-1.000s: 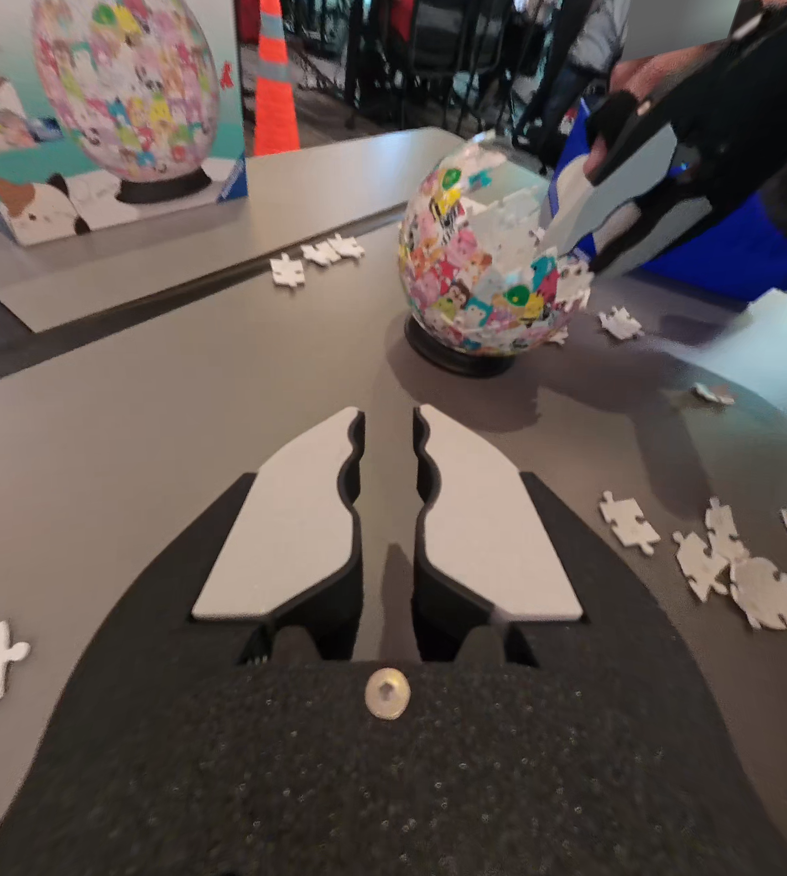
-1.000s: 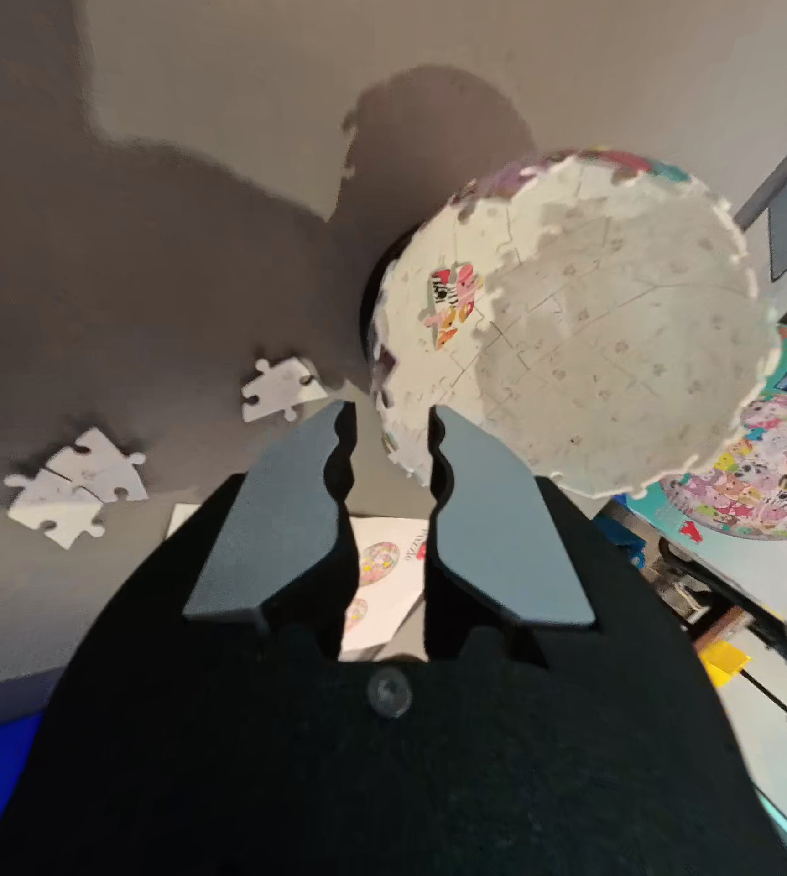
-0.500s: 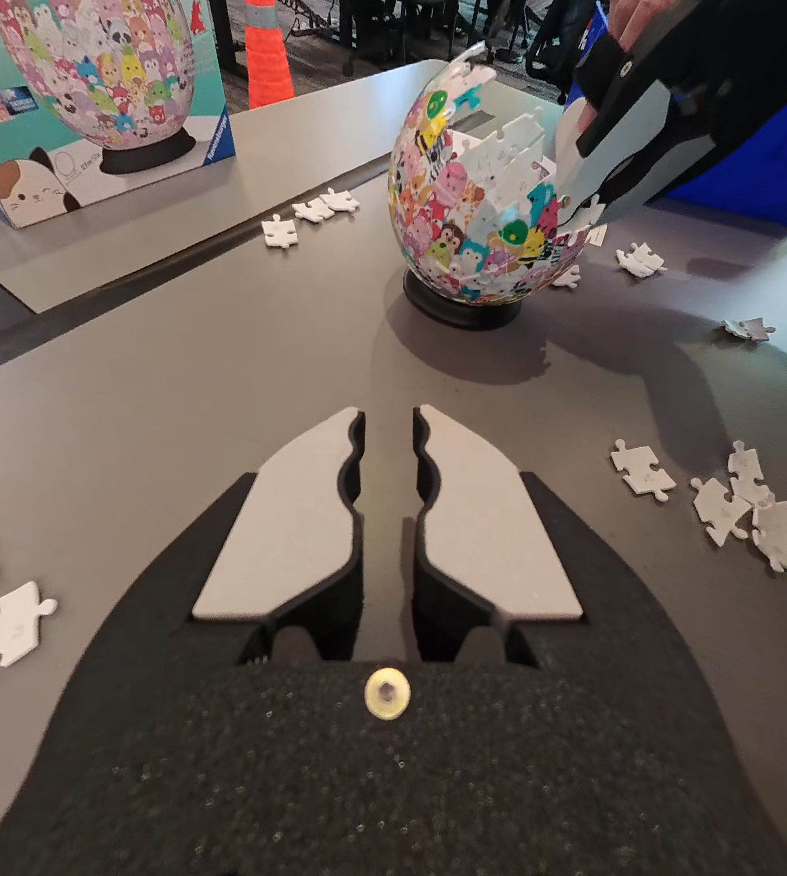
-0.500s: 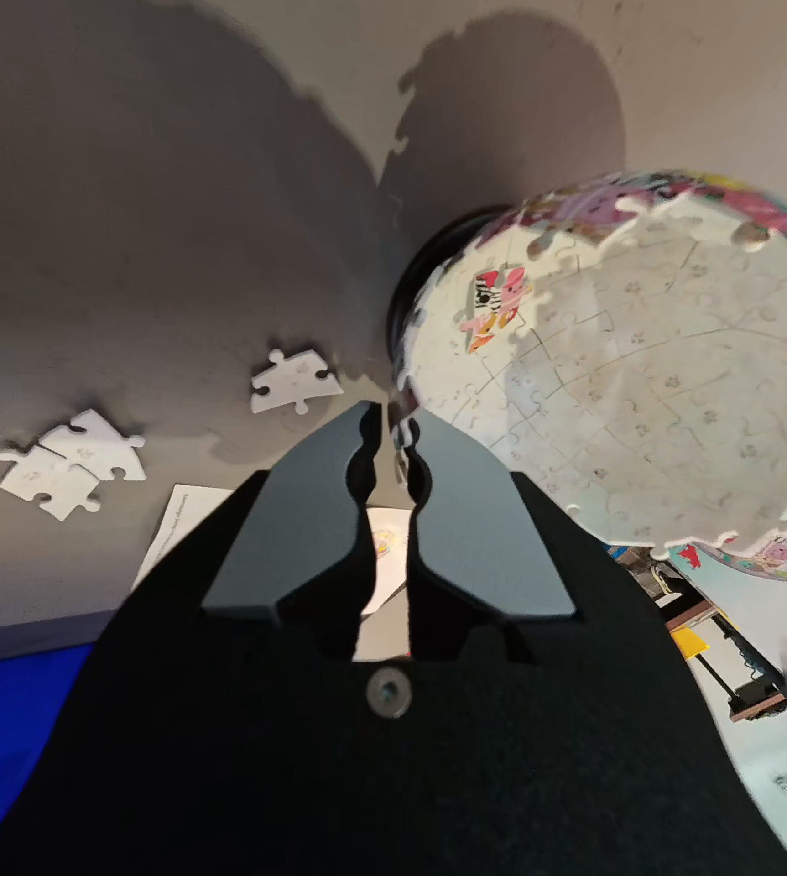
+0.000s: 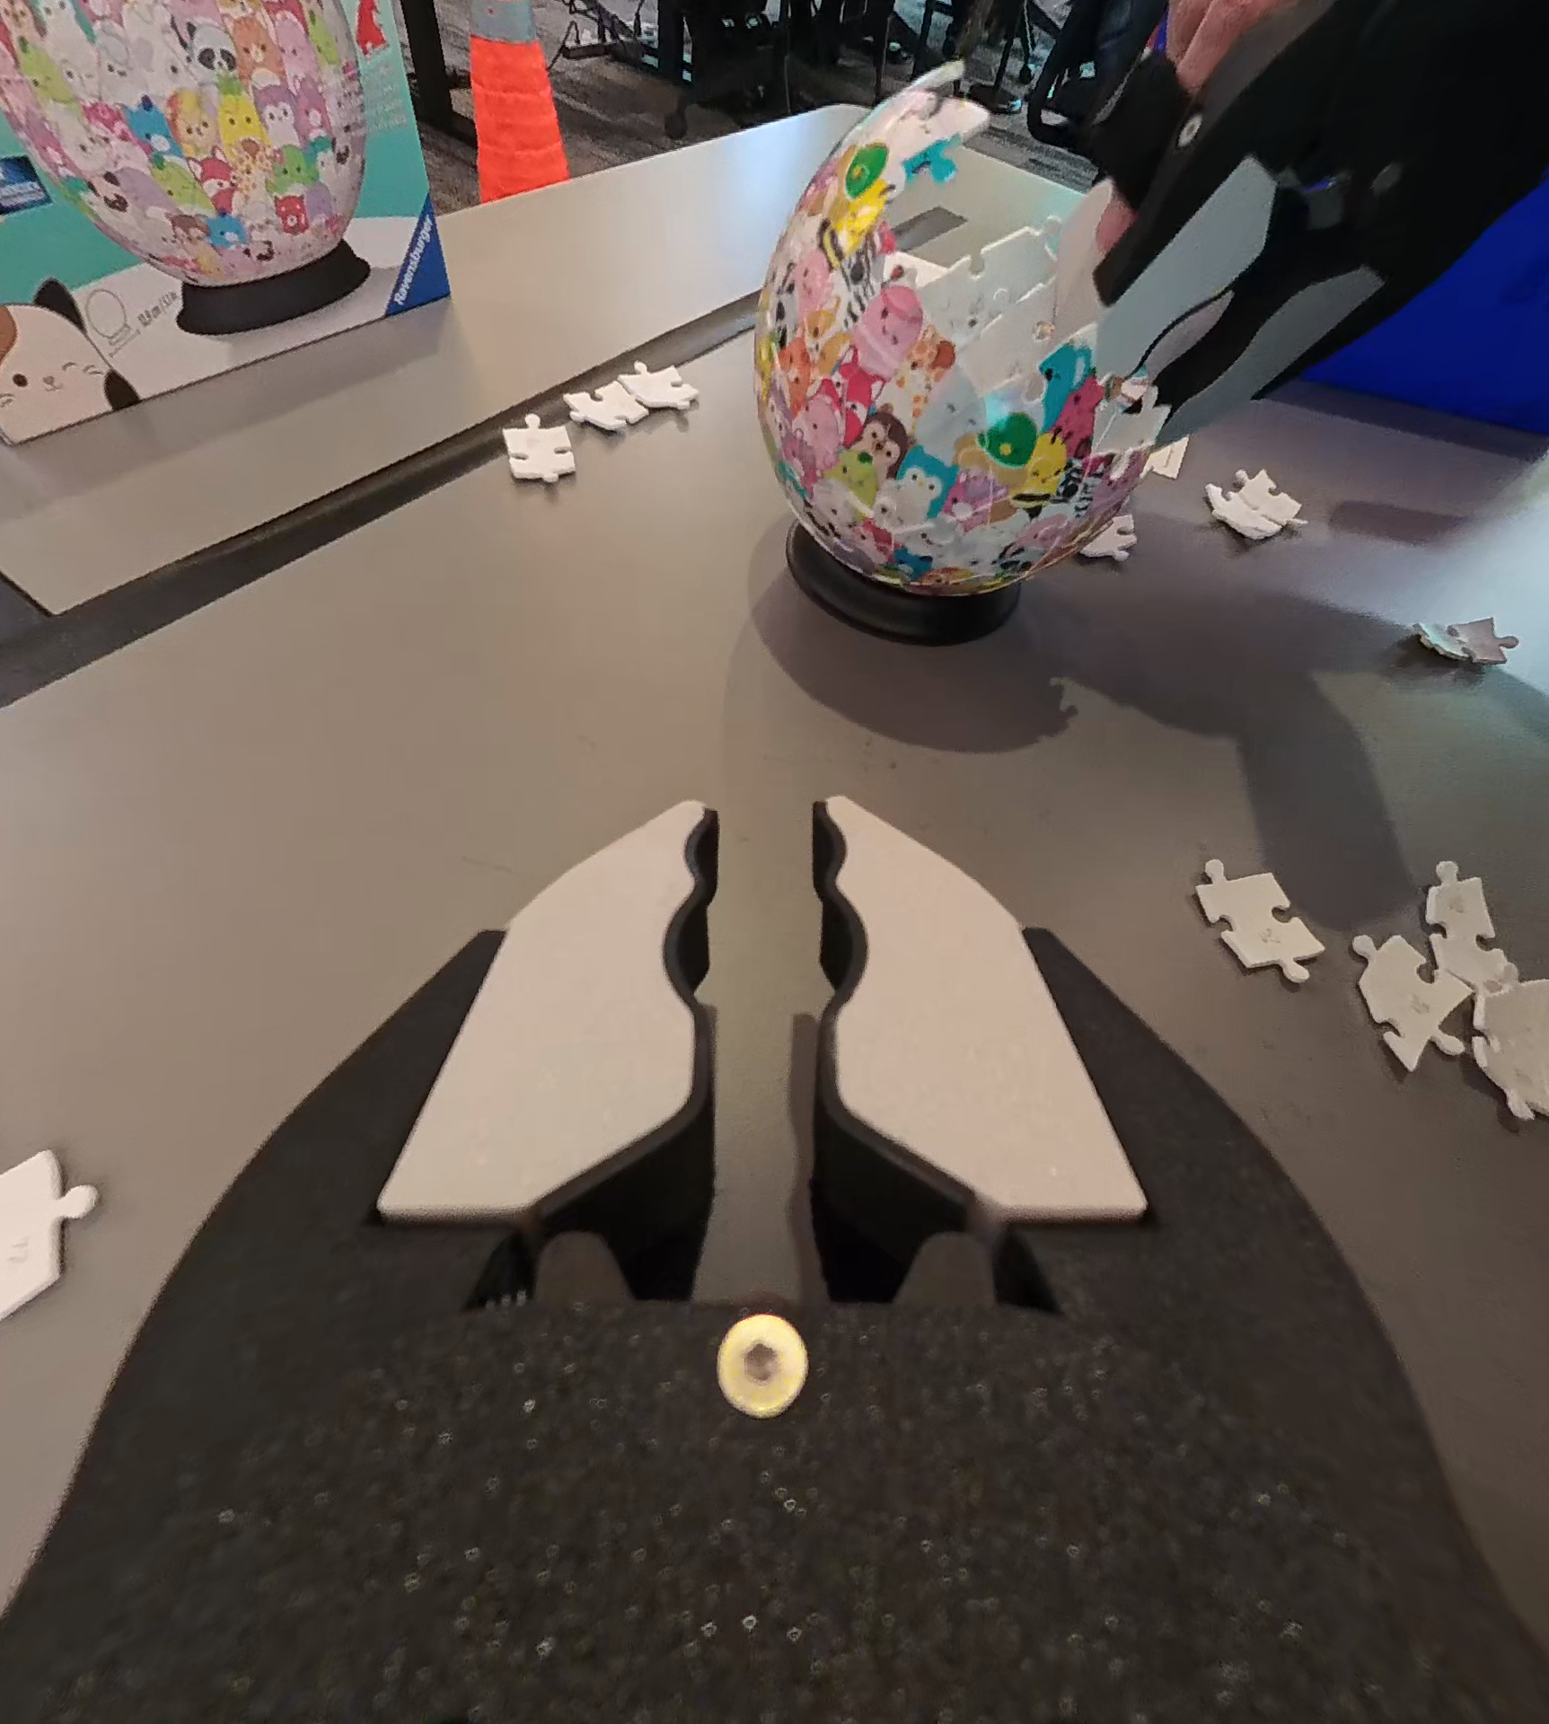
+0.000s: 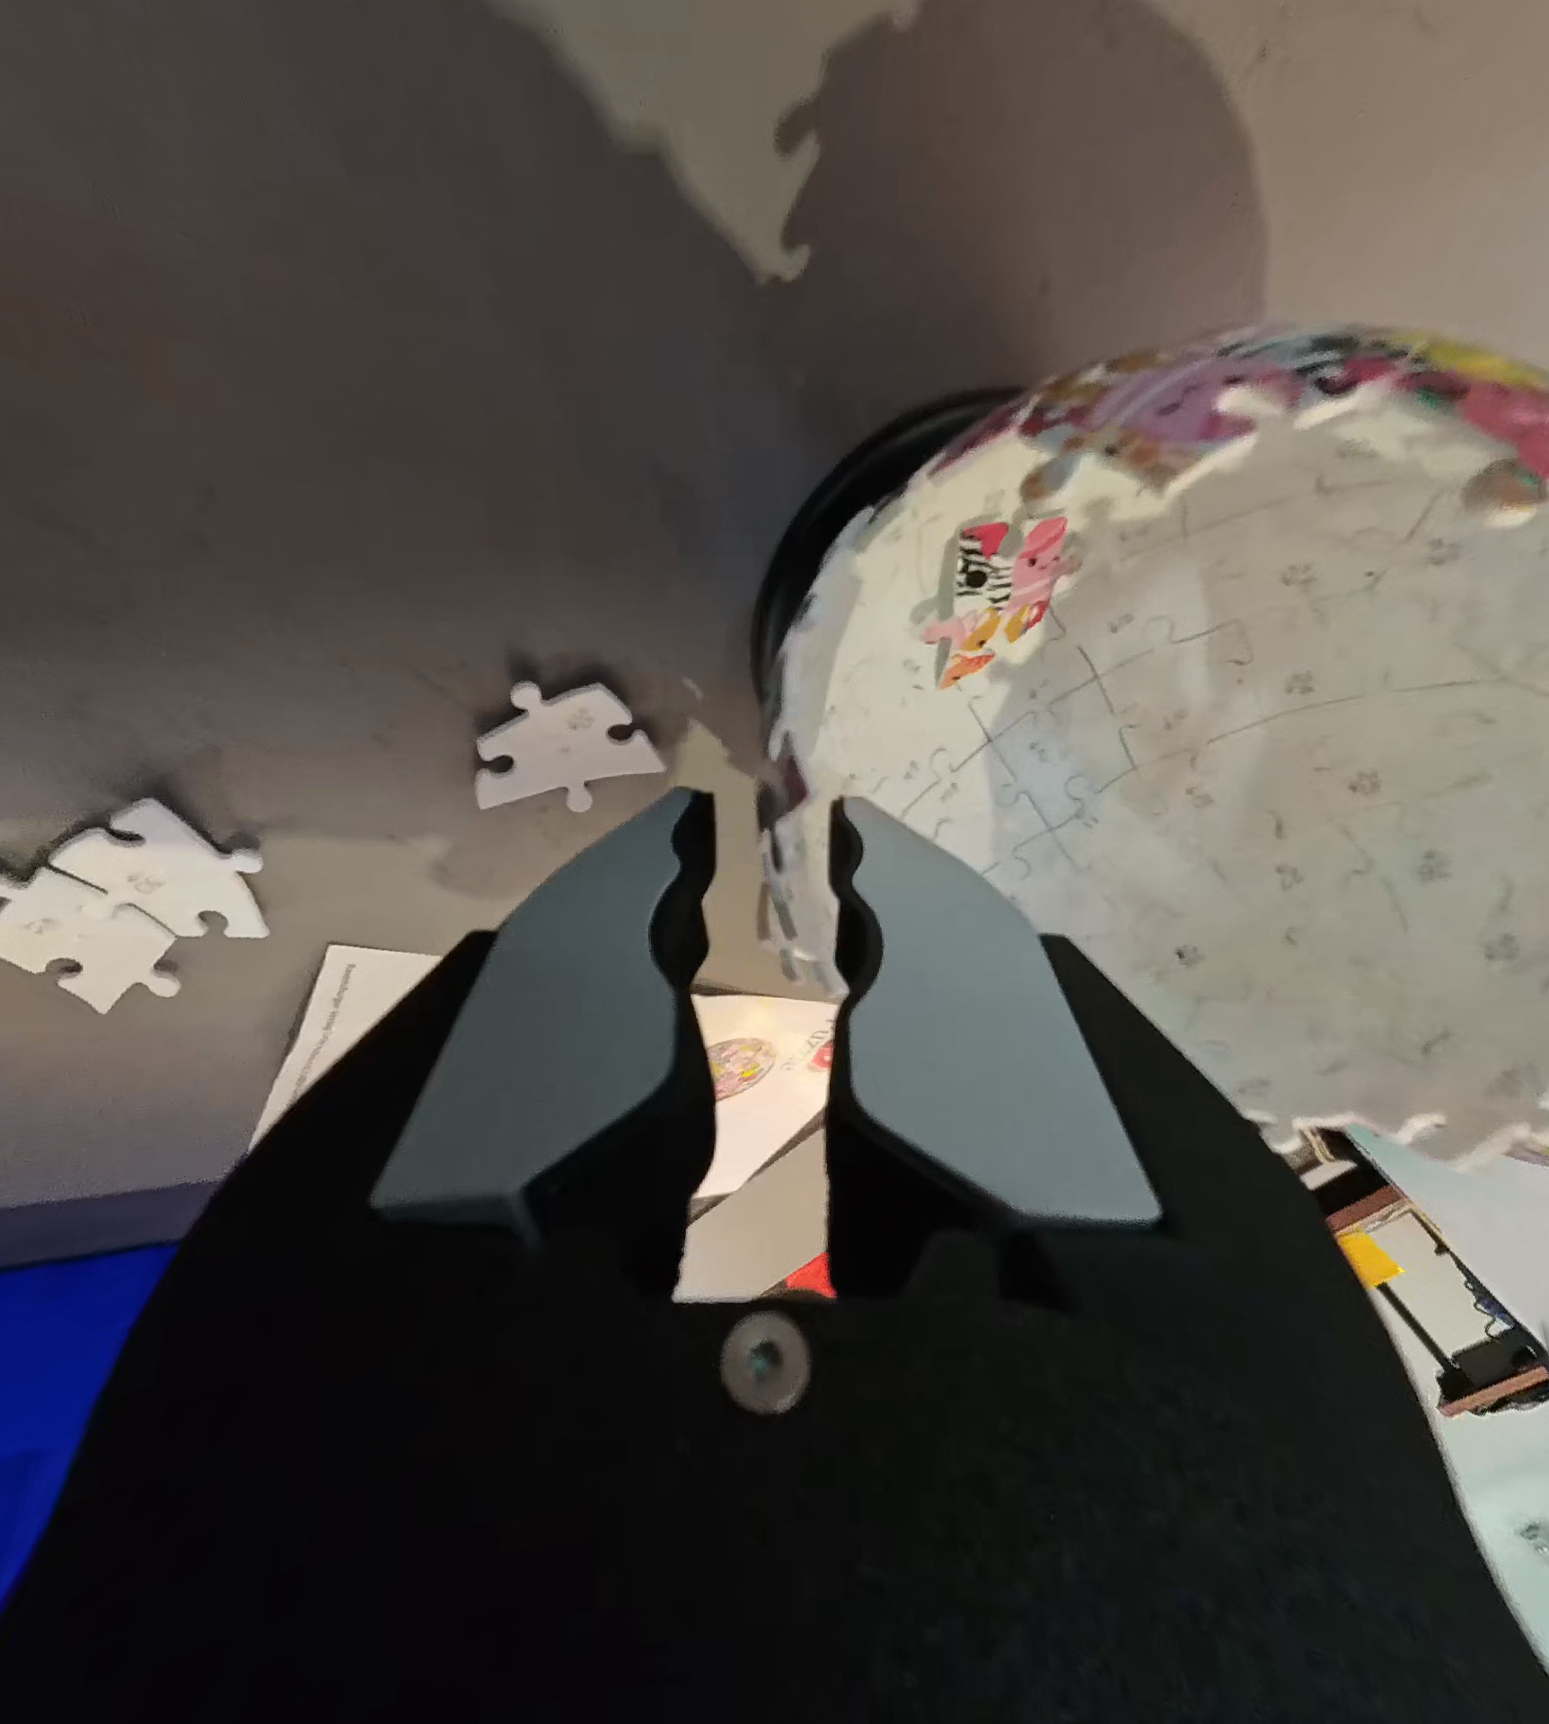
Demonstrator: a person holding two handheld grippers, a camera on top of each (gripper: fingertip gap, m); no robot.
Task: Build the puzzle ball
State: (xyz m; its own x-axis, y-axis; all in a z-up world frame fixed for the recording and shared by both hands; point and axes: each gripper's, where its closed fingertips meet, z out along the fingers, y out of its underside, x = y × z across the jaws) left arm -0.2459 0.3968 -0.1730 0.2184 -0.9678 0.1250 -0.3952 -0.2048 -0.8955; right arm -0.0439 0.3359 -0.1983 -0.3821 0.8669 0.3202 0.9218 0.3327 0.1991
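The half-built puzzle ball on its black stand hides its far side. The right gripper straddles its blurred rim, jaws narrowly parted; the left gripper hovers empty, narrowly parted, among loose pieces.

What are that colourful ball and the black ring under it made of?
The puzzle ball looks like thin rigid plastic pieces, glossy printed outside and matte white inside: it catches highlights and holds its curve. The black stand looks like smooth moulded plastic with a slight sheen, though I can't be sure.
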